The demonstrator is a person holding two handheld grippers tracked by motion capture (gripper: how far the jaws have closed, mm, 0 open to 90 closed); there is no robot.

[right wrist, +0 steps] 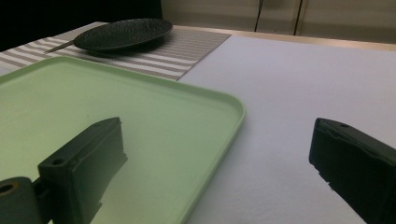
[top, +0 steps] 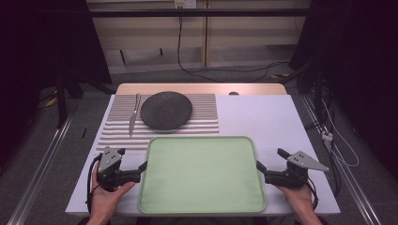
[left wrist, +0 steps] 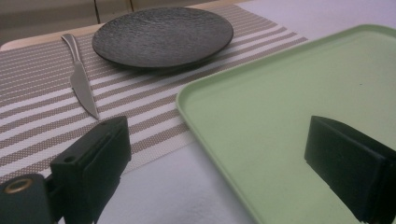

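Observation:
A pale green tray [top: 202,174] lies empty at the front middle of the white table. My left gripper [top: 133,158] stands open at the tray's left rim. In the left gripper view that gripper [left wrist: 217,135] has the tray [left wrist: 280,93] edge running between its jaws, with neither pad touching it. My right gripper [top: 270,157] is open at the tray's right rim. In the right gripper view it [right wrist: 215,135] straddles the tray [right wrist: 93,93] corner edge the same way, one jaw over the tray and one over the bare table.
A striped placemat [top: 206,119] lies behind the tray, carrying a dark round plate [top: 166,110] and a metal knife [top: 133,115] to the plate's left. White tabletop [top: 263,117] lies right of the mat. Cables trail on the floor beyond the table.

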